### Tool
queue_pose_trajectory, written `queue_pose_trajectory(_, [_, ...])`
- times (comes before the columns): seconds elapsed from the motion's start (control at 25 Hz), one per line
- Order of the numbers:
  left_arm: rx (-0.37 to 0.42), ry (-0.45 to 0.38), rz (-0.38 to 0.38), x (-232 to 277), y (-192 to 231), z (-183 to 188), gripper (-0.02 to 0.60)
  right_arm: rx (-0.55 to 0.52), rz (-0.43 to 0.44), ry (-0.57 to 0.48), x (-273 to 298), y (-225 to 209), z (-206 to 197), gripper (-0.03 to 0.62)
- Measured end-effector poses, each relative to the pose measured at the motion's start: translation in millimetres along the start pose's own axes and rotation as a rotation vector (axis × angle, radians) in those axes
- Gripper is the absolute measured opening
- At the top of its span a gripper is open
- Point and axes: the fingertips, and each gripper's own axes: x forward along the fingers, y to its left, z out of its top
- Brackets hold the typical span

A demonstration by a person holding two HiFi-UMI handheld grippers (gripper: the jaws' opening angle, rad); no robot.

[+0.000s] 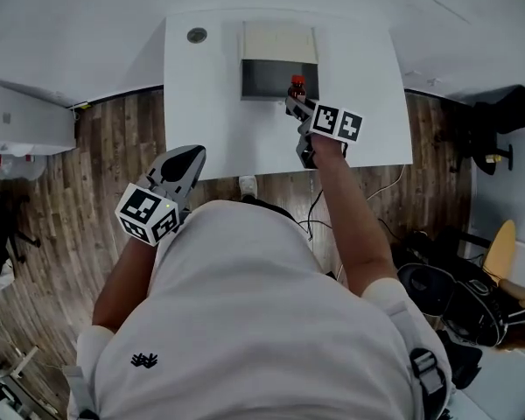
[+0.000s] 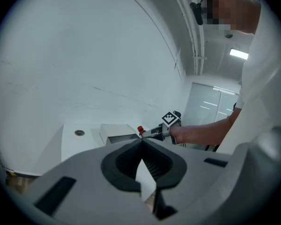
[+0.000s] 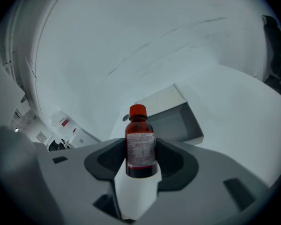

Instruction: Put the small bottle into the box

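Jaws on the right gripper (image 1: 294, 103) are clamped against the sides of the small bottle (image 3: 140, 146), which is held upright over the white table (image 1: 210, 103), right by the near right corner of the box (image 1: 278, 79). That box is left open with its pale lid (image 1: 278, 40) folded back, and only dark grey floor is seen inside. The bottle's brown, red-capped, white-labelled, and the left gripper (image 2: 141, 144) is closed on nothing, off the table's front edge.
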Motion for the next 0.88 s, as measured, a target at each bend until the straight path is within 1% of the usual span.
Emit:
queue_pose_trajectory(0.12, [0.017,-0.003,0.042,5.0,2.2,4.6,0.005,-0.016,-0.011,0.065,25.8,-11.1,3.9,0.206])
queue_pose_trajectory(0.2, [0.015,-0.013,0.07,3.0,5.1,4.8,0.005,-0.037,-0.025,0.115,40.1,-16.0,1.0,0.206])
queue_pose_trajectory(0.36, [-0.008,-0.011,0.128,4.4,15.0,7.1,0.005,-0.089,-0.065,0.224,66.8,-32.9,-0.7,0.206])
queue_pose_trajectory(0.48, [-0.037,-0.009,0.169,16.4,21.5,11.5,0.005,-0.15,-0.072,0.311,80.2,-48.9,5.6,0.206])
queue_pose_trajectory(0.64, [-0.053,-0.008,0.193,23.1,24.4,10.6,0.005,-0.3,-0.089,0.388,88.9,-55.3,10.8,0.2])
queue_pose_trajectory(0.72, [-0.054,-0.003,0.2,26.9,27.2,11.8,0.005,-0.358,-0.089,0.413,95.8,-56.8,13.9,0.193])
queue_pose_trajectory(0.88, [-0.062,0.003,0.211,32.6,33.6,13.3,0.005,-0.392,-0.07,0.446,109.6,-59.1,20.4,0.19])
